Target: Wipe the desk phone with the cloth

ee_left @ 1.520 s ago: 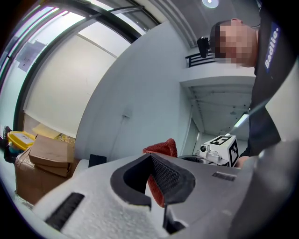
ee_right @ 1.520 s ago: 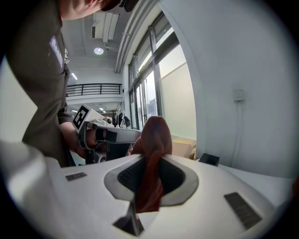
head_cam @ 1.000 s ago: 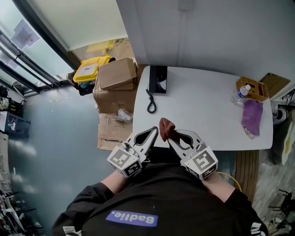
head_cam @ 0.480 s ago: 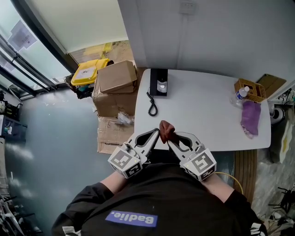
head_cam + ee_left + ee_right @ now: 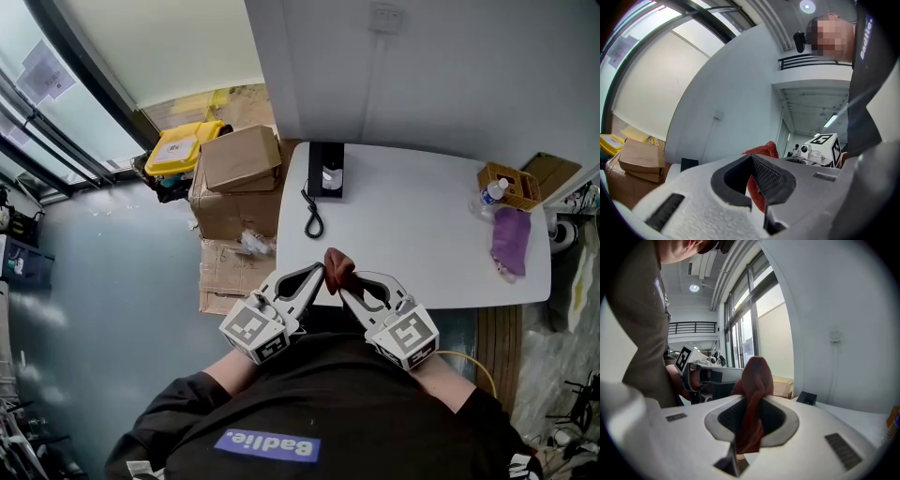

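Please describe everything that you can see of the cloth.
The cloth is reddish-brown, seemingly soft woven fabric, bunched into a narrow fold, not spread. The right gripper is shut on it: a rounded hump stands past the fingers and a short end hangs between them. The left gripper pinches it from the other side. It is held over the near edge of the white table, well apart from the desk phone.

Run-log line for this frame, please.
left gripper: shut on cloth | right gripper: shut on cloth | desk phone: far edge, untouched
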The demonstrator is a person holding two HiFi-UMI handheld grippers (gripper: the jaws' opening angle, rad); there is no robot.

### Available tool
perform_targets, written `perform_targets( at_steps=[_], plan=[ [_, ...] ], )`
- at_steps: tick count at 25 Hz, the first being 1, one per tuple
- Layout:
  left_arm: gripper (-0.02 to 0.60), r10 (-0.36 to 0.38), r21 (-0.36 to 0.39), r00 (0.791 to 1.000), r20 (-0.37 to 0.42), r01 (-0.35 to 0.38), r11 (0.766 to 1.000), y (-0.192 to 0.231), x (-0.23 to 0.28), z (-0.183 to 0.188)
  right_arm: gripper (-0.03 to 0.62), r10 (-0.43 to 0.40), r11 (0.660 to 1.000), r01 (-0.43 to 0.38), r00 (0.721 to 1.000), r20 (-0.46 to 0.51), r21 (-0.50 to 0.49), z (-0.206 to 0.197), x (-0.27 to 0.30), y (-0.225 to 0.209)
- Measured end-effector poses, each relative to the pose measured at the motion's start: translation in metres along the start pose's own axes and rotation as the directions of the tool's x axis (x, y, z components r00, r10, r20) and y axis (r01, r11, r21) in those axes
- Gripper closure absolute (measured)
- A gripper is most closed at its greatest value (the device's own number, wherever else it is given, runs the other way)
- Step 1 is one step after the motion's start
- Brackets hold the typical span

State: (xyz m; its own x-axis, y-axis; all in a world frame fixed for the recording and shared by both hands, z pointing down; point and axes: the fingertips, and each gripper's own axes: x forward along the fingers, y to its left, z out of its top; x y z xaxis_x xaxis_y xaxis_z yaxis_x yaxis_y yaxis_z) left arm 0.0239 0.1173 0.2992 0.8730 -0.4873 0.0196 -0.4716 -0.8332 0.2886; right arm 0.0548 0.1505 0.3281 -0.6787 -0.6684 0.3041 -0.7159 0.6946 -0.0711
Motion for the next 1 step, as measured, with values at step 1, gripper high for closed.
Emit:
perform_targets(
  at_steps=[1],
  plan=[
    [0.568, 0.0, -0.001, 1.0, 0.0, 0.0, 1.0, 0.0008, -0.0003, -0.0001, 0.514, 0.001, 1.0, -0.001, 1.0, -0.001, 0.0, -0.0002, 0.001, 0.0003]
  ],
)
